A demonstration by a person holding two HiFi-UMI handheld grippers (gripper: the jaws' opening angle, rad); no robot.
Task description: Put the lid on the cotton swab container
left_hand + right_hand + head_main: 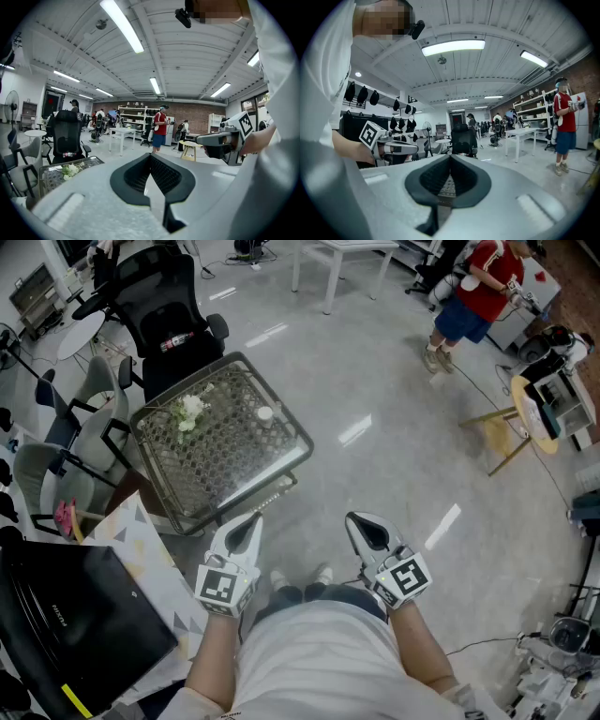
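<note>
faintly, small white object [265,412] on mesh table [234,461]; identity unclear

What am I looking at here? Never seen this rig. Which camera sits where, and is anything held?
There is no robot here. A person holds a two-jaw tool in each hand. The head view comes from a camera on their head looking down, and shows the left tool and right tool close to their body. The other two views ride on the tools and look along the jaws. Both pairs of jaws are together with nothing between them. Ahead stands a mesh-topped table with white flowers and a small white round item, too small to identify.
</note>
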